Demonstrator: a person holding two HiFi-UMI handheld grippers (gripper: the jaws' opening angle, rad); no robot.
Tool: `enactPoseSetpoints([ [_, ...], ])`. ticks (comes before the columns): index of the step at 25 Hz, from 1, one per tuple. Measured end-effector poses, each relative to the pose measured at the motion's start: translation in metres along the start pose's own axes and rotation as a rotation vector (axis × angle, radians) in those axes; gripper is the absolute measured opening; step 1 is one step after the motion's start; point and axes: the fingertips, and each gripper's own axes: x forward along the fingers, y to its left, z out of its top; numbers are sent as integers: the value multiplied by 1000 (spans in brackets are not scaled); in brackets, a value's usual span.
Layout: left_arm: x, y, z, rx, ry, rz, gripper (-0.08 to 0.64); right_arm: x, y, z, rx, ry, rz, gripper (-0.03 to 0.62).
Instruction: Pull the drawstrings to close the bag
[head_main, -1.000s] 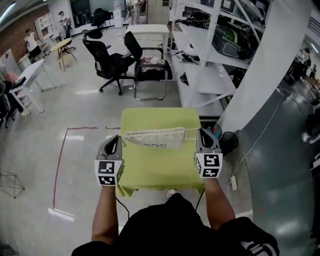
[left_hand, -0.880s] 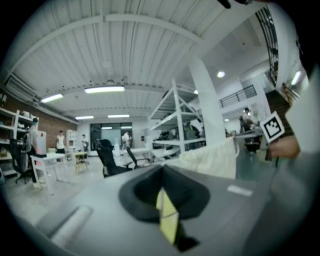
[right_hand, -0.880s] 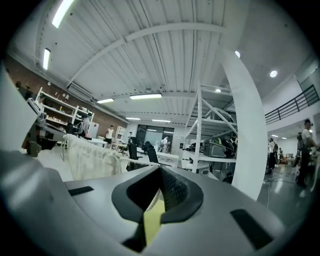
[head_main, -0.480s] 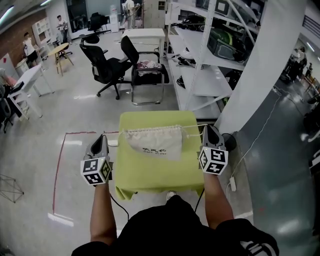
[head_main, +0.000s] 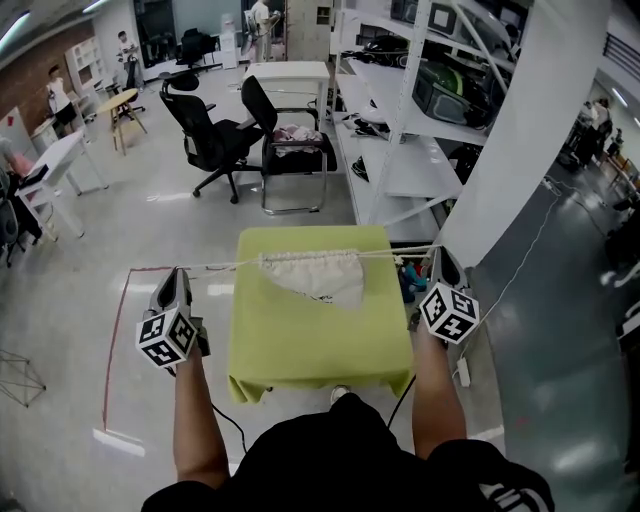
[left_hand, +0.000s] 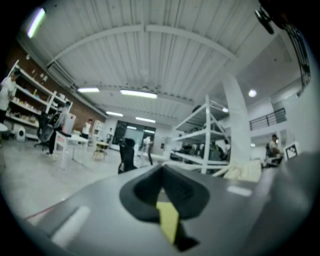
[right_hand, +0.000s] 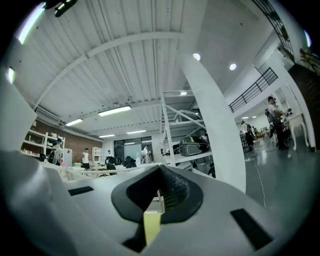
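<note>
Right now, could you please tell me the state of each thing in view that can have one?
bag: mouth gathered into pleats, not fully cinched.
left drawstring: pulled taut.
right drawstring: pulled taut.
left gripper: shut on the left drawstring.
right gripper: shut on the right drawstring.
table: covered by a green cloth.

polished grey floor (head_main: 80, 270) under strip lights (left_hand: 140, 93); black office chairs (head_main: 210, 140) at 11 o'clock, white shelving (head_main: 400, 150) and pillar (head_main: 510, 130) at 1 o'clock, seemingly brick wall (head_main: 30, 55) at 10 o'clock.
</note>
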Motion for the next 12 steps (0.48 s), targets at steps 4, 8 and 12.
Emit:
enactPoseSetpoints([
  [4, 0, 14, -8, -93, -1, -1, 5, 0, -14, -1, 52, -2, -4, 6],
  [8, -2, 14, -1, -96, -22, -1, 5, 2, -23, 0, 118, -8, -4, 6],
  [12, -4, 27, 3, -148, -38, 8, 5, 5, -36, 4, 171, -23, -11, 6],
])
